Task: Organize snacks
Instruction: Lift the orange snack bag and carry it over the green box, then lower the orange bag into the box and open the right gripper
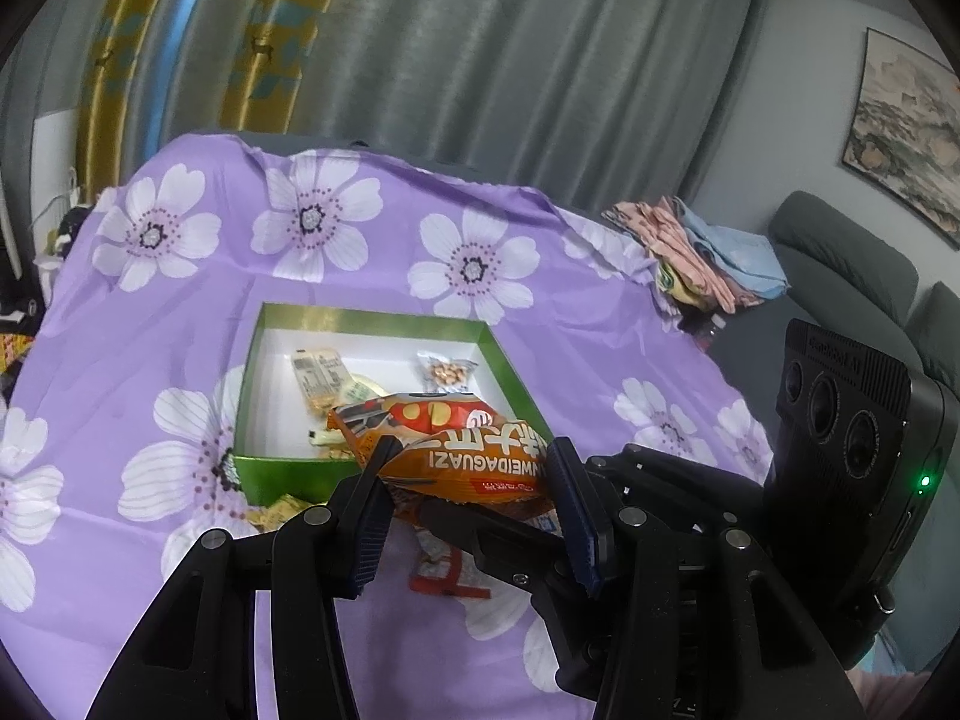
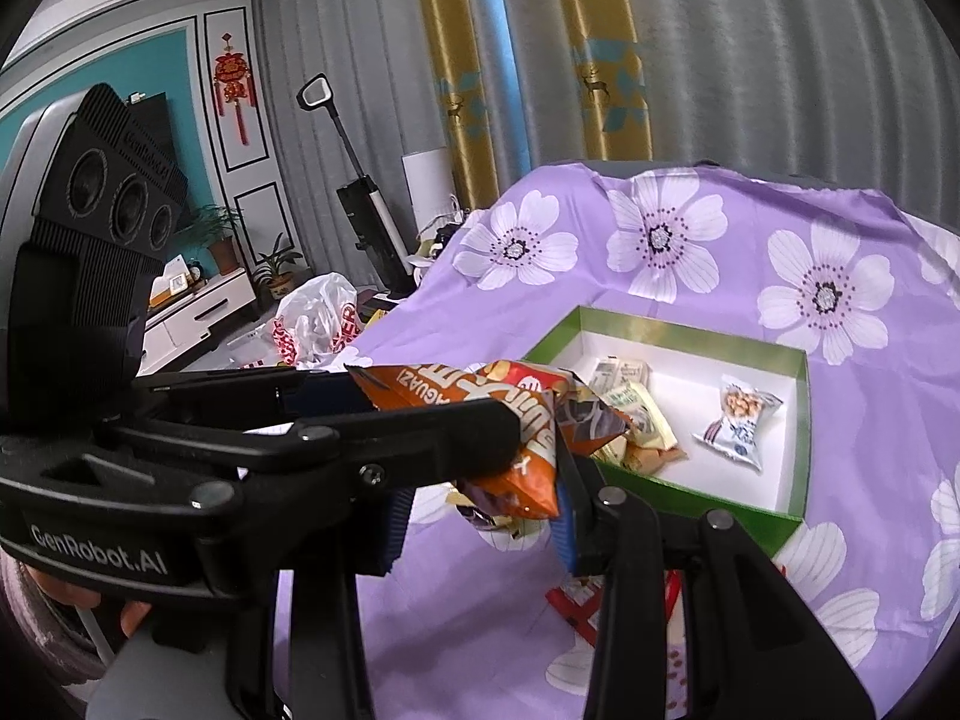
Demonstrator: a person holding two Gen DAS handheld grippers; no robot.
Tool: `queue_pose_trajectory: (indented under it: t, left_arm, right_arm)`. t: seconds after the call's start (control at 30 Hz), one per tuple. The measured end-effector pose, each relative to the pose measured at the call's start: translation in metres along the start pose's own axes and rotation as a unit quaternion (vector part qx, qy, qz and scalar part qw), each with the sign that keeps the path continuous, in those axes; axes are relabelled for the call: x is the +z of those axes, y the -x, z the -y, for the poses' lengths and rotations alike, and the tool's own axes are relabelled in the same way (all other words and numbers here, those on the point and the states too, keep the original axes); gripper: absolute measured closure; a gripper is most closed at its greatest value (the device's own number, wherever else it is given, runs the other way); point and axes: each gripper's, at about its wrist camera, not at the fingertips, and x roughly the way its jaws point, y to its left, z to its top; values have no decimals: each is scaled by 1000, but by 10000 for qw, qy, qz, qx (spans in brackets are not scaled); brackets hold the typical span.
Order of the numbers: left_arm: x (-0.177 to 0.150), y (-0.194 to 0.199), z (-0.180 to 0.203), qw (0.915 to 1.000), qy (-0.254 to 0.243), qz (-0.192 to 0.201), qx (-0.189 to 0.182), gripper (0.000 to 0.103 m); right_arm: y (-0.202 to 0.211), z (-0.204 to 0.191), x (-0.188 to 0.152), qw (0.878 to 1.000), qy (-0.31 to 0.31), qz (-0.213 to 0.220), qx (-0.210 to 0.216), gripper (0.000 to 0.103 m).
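Both your grippers are on the same orange snack bag (image 1: 456,450), held up off the bench (image 1: 150,312) just in front of the green box (image 1: 384,324).

Left gripper (image 1: 474,492): fingers (image 1: 373,510) narrowed, closed on the orange snack bag from either side; the bag bulges between the pads, printed face up, lettering upside down to you.

Right gripper (image 2: 480,516): its fingers (image 2: 564,531) also pinch the bag, at its lower crumpled edge. In the right wrist view your left gripper crosses in front from the left, so the exact contact of the right pads is partly hidden.

Green box: open, white inside, sitting on the purple flowered cloth (image 2: 810,228) that covers the bench. Inside it:
- a small clear packet of nuts (image 2: 738,420) lying apart toward the right side;
- a cluster of pale wrapped snacks (image 2: 636,408) toward the left near corner, partly hidden behind the held bag.

On the cloth below the grippers: a red-and-white packet (image 1: 444,576), mostly hidden by the fingers. A few small yellowish packets (image 1: 282,510) lie by the box's near left corner.

Far right edge of the bench: a heap of folded cloths (image 1: 696,252).
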Motion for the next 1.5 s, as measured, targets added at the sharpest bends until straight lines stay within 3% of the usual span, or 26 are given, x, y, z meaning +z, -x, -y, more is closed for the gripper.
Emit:
queue_pose_trajectory:
  t: [0.47,0.73,1.2,1.5]
  left_arm:
    - [30,-18,-18,9997,-84,68,239,53]
    - [50,-53,-35,9994,-47,-174,295,53]
    - [57,-138,-59,9967,322,-722,-172,53]
    - [54,-178,-82,9912,633,-1154,-117,53]
  right_arm:
    - [-30,16,25,9997,1,113,215,64]
    - [-57,41,36,9994,-183,86,263,64]
    - [-104,102,28,9981,-408,-438,-133,64]
    - [-141,124,20,9943,-588,-871,-181,64]
